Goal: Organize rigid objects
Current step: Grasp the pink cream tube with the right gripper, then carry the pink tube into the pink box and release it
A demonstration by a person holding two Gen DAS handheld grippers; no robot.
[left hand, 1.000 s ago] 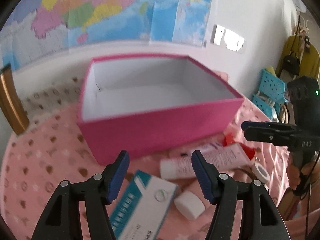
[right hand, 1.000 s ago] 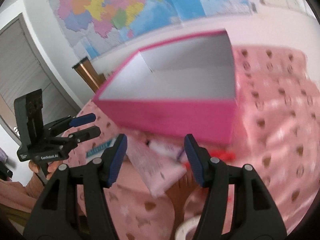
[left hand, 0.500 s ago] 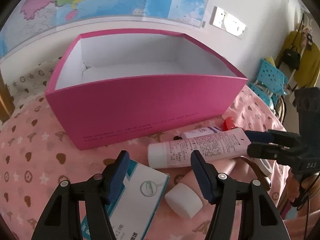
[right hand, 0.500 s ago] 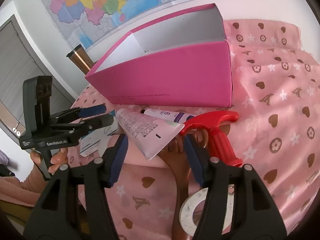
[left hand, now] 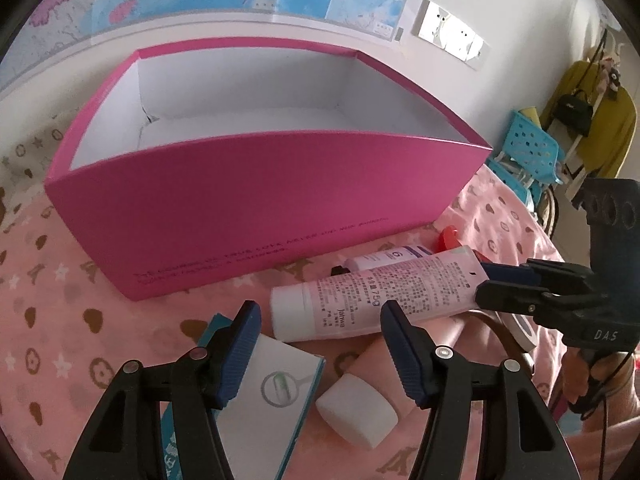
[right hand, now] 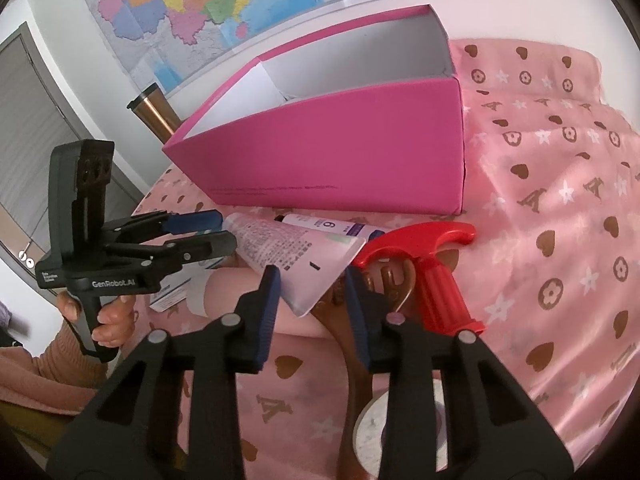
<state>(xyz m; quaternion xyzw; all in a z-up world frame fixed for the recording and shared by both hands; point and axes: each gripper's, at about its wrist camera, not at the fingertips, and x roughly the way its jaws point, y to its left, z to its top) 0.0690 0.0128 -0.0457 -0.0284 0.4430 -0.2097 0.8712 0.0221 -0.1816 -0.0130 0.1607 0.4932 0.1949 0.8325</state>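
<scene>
An empty pink box (left hand: 256, 208) (right hand: 352, 152) stands on the pink cloth. In front of it lie a pink tube (left hand: 376, 300) (right hand: 296, 256), a small white-and-purple tube (left hand: 384, 258) (right hand: 332, 226), a red handled tool (right hand: 436, 272), a white-and-teal carton (left hand: 264, 408) and a white cap-like block (left hand: 356, 410). My left gripper (left hand: 320, 344) is open above the carton and the tube's cap end. My right gripper (right hand: 310, 300) is open, with the flat end of the pink tube between its fingers.
A brown wooden utensil (right hand: 356, 356) and a tape roll (right hand: 376, 432) lie under my right gripper. A copper tumbler (right hand: 154, 114) stands left of the box. Blue chairs (left hand: 528, 152) stand beyond the table's right edge. A map covers the wall.
Both grippers have come lower and closer to the items in front of the box. My right gripper has moved up to the pink tube's flat end.
</scene>
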